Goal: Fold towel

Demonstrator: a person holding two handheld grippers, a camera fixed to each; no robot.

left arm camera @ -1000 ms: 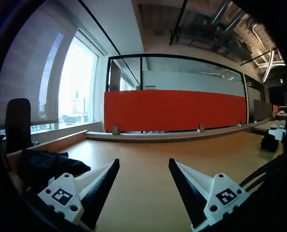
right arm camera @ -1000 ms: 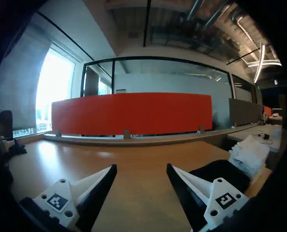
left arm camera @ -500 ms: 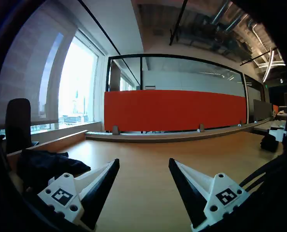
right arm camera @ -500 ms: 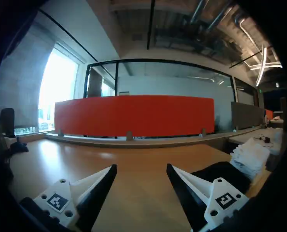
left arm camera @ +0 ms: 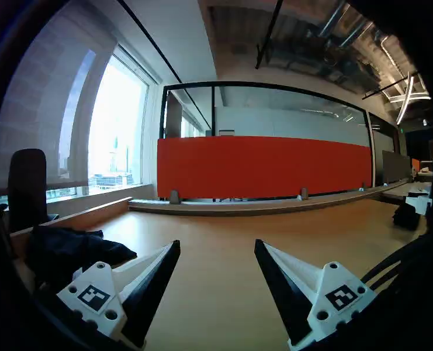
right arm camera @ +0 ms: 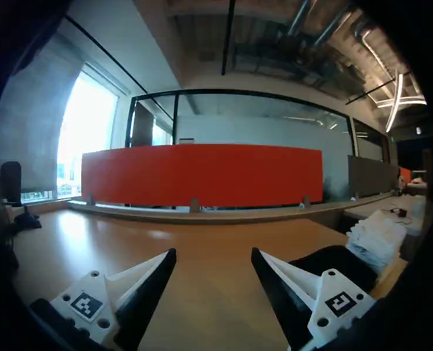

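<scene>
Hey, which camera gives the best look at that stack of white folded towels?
The right gripper view: the white towel stack sits at its right, layers visible, beside a dark cloth. The left gripper view has a small white patch far right, too small to confirm as the stack.

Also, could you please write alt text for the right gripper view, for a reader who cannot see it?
The right gripper hangs open and empty above a wooden desk. At the right of the view lie a dark cloth and a stack of folded white towels; a red partition closes the far edge, with a bright window at left.
</scene>
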